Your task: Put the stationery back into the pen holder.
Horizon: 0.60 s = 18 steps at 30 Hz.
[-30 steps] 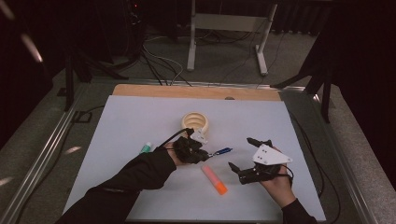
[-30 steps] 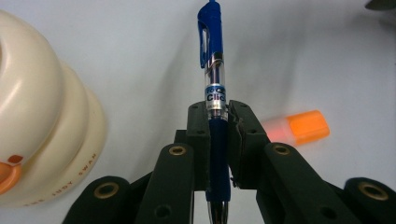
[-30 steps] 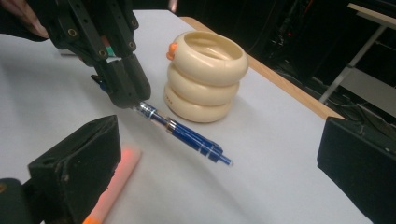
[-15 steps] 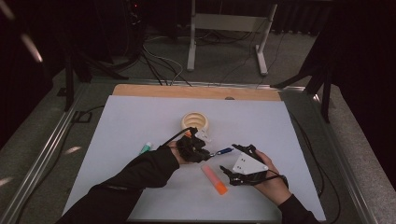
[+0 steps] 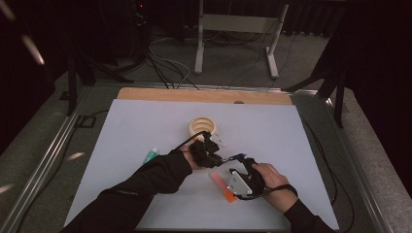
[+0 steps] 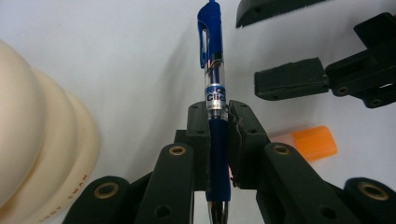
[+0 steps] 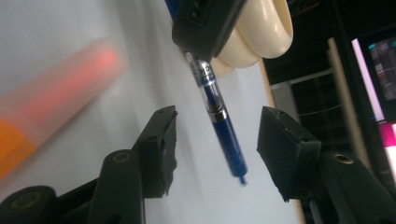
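Note:
A blue click pen (image 6: 215, 93) is clamped between the fingers of my left gripper (image 6: 218, 116), which is shut on its barrel. In the high view the left gripper (image 5: 206, 150) hangs over the middle of the white sheet, with the pen (image 5: 236, 158) sticking out to the right. My right gripper (image 7: 217, 135) is open. Its two pads stand on either side of the pen's (image 7: 222, 121) free end without touching it. The right gripper (image 5: 241, 164) meets the pen from the right in the high view.
A cream ridged cup (image 5: 201, 126) stands just behind the left gripper. An orange highlighter (image 5: 221, 187) lies on the white sheet (image 5: 291, 141) under the right hand. A green-capped marker (image 5: 151, 155) lies to the left. A wooden strip (image 5: 160, 94) edges the far side.
My right gripper has moved left and forward from the sheet's right part, and its open jaws now straddle the pen's free end. The left gripper with the pen has barely moved.

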Each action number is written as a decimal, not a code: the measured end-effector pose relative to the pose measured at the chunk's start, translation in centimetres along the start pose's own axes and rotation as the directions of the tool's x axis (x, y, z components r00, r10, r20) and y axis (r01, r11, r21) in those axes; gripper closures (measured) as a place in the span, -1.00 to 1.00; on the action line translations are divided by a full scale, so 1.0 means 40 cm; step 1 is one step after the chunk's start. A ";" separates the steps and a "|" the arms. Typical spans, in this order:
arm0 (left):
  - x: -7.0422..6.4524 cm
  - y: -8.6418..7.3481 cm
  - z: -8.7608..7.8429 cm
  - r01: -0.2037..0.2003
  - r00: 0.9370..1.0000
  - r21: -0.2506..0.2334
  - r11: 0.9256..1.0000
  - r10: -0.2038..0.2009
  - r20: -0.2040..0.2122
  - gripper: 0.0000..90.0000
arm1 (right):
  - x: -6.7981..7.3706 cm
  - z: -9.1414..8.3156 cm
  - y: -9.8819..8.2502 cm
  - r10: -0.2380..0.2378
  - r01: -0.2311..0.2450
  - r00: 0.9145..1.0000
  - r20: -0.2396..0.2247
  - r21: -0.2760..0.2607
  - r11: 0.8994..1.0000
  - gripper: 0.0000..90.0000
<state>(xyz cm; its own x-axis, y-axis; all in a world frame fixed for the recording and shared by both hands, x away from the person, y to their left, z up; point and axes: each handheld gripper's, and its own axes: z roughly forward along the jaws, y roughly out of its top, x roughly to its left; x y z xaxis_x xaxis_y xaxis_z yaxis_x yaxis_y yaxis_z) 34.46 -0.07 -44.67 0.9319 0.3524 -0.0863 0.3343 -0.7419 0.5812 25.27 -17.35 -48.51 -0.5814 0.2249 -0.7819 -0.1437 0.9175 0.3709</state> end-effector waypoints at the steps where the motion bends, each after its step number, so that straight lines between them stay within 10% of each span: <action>1: 0.000 0.001 0.002 0.005 1.000 0.001 1.000 -0.005 0.003 0.80 | 0.005 0.002 0.002 -0.025 0.025 1.000 0.007 0.004 1.000 0.11; 18: -0.013 0.025 0.025 -0.008 1.000 0.029 1.000 0.008 0.013 0.80 | 0.047 0.042 0.017 -0.249 0.243 0.966 0.062 0.098 0.965 0.44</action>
<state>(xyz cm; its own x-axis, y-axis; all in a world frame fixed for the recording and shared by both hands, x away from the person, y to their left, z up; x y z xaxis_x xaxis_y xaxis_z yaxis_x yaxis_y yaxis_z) 34.45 -1.55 -44.85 0.9362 0.3391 -0.0925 0.3307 -0.7609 0.5583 25.41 -15.76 -50.58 -0.4763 0.0091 -0.8792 -0.2014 0.9722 0.1192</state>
